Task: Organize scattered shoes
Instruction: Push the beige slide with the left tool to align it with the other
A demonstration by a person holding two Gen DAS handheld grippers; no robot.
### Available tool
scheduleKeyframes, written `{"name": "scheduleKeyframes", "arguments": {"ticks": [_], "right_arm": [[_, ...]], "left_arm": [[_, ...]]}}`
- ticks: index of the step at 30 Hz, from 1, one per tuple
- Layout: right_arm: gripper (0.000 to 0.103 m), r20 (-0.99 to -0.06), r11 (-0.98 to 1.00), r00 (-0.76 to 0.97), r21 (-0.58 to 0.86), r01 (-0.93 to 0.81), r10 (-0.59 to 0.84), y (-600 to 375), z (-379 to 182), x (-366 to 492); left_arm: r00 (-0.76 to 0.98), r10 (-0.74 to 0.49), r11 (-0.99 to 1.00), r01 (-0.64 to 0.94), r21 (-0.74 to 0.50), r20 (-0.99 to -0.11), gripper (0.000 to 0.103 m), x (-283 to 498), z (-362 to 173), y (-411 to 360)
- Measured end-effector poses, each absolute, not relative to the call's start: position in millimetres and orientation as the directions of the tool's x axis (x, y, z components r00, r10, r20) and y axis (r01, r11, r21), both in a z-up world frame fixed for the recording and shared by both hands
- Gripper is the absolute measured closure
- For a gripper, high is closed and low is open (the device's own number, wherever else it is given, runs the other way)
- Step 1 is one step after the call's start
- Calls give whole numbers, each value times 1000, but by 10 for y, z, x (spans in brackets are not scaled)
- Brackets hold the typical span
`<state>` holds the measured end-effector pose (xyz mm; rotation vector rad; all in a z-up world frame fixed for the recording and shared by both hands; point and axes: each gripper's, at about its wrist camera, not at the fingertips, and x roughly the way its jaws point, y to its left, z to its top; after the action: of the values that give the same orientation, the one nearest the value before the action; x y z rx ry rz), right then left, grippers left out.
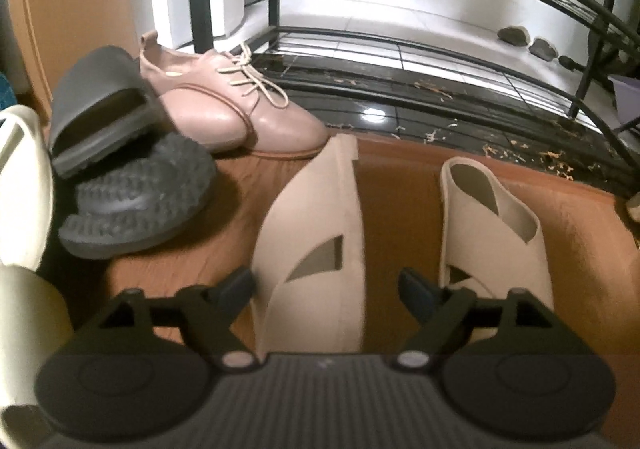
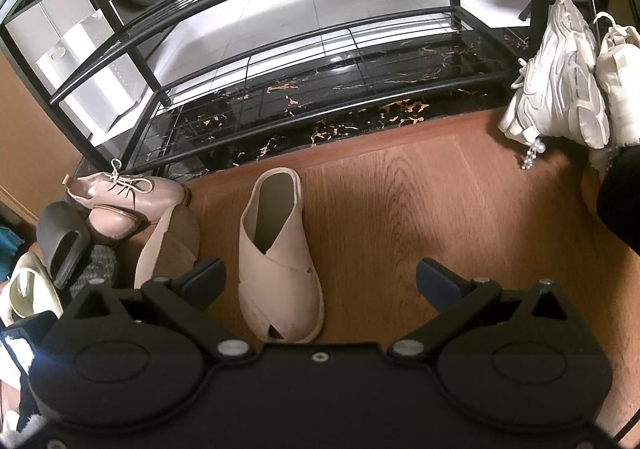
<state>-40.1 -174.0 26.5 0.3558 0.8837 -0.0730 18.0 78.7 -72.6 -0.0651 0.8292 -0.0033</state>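
A beige cross-strap slipper (image 1: 312,233) stands tipped on its side on the wood floor, between the fingers of my left gripper (image 1: 326,287). The jaws are open: a gap shows beside the right pad (image 1: 418,291). Its mate (image 1: 486,217) lies flat just to the right. In the right wrist view that flat slipper (image 2: 276,249) lies sole down between the spread fingers of my open right gripper (image 2: 320,279), which touch nothing. The tipped slipper (image 2: 164,245) is at the left.
Pink lace-up shoes (image 1: 240,105) (image 2: 128,193) and dark grey slippers (image 1: 120,153) (image 2: 60,237) are piled at the left, beside a cream slipper (image 1: 24,189). A black wire shoe rack (image 1: 400,45) (image 2: 320,45) stands ahead. White sneakers (image 2: 560,77) lean at the right.
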Motion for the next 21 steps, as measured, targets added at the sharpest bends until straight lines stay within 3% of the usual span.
{"name": "scheduleKeyframes", "arguments": {"ticks": [10, 21], "right_arm": [[0, -773, 936, 629, 278, 215, 85, -1752, 253, -398], [0, -779, 933, 621, 280, 224, 84, -1750, 238, -389]], "left_arm": [[689, -27, 991, -75, -108, -724, 23, 170, -693, 897], [736, -163, 983, 60, -176, -657, 25, 70, -540, 753]]}}
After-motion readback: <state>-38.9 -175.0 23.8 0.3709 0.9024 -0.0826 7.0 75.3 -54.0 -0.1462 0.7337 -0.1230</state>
